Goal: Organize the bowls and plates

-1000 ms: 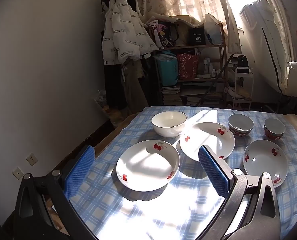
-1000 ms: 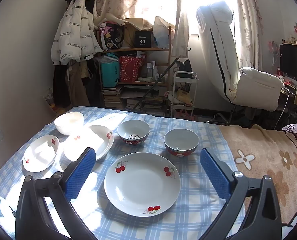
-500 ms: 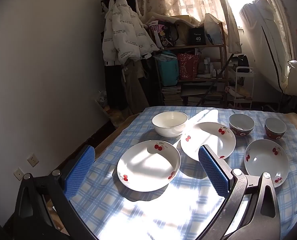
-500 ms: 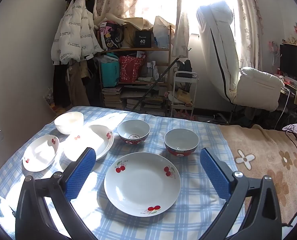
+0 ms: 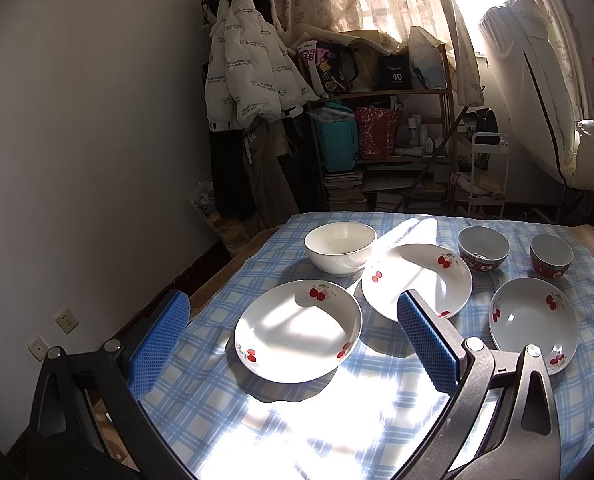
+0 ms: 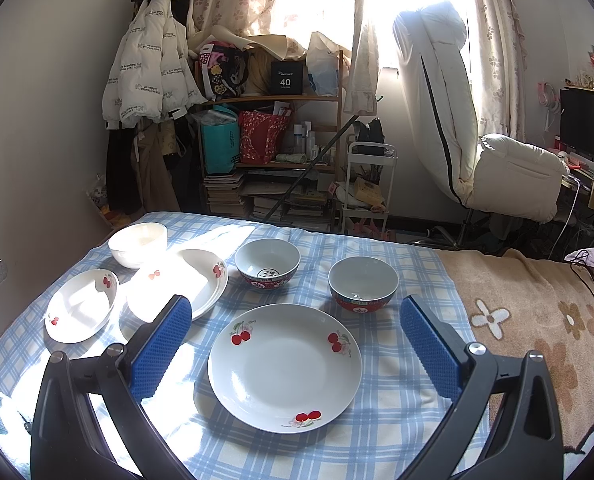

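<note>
Three white cherry-print plates lie on the blue checked tablecloth (image 6: pixel 385 432): a left plate (image 5: pixel 297 330) (image 6: pixel 82 305), a middle plate (image 5: pixel 417 280) (image 6: pixel 185 284) and a right plate (image 5: pixel 533 324) (image 6: pixel 284 366). Behind them stand a plain white bowl (image 5: pixel 340 248) (image 6: pixel 138 243) and two red-sided bowls (image 5: pixel 483 248) (image 5: pixel 551 258) (image 6: pixel 267 264) (image 6: pixel 363 284). My left gripper (image 5: pixel 293 338) hovers open above the left plate. My right gripper (image 6: pixel 297 344) hovers open over the right plate. Neither holds anything.
A brown flower-print blanket (image 6: pixel 537 320) covers the surface right of the cloth. Beyond the far edge are a cluttered shelf (image 6: pixel 273 152), a hanging white jacket (image 5: pixel 249 76), a small cart (image 6: pixel 369 184) and a white recliner (image 6: pixel 477 152). A wall (image 5: pixel 77 160) runs along the left.
The left wrist view has drifted very slightly, so the dishes sit a touch further right. The right view and both open grippers look unchanged.
</note>
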`<action>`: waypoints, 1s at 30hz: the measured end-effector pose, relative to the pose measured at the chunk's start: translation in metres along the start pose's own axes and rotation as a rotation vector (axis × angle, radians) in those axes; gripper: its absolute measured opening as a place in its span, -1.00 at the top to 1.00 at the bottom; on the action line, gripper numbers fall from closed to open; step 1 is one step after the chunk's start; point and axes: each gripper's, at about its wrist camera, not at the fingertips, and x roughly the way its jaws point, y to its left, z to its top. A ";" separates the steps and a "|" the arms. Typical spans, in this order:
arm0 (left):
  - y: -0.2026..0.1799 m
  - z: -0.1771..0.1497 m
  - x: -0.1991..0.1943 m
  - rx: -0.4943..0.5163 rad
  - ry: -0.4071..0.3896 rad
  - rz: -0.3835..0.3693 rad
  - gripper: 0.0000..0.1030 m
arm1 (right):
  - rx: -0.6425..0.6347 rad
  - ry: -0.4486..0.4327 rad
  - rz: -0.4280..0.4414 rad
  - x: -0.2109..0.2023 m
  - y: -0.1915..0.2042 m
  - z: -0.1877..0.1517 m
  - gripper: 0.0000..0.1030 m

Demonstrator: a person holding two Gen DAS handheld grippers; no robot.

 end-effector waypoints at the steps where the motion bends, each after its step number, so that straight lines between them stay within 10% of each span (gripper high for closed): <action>1: 0.000 0.000 0.000 0.001 0.001 -0.002 -0.98 | 0.000 0.000 0.000 0.000 0.000 0.000 -1.00; 30: 0.004 -0.007 0.009 0.009 0.009 -0.001 -0.98 | -0.002 0.001 0.000 0.000 0.000 0.000 -1.00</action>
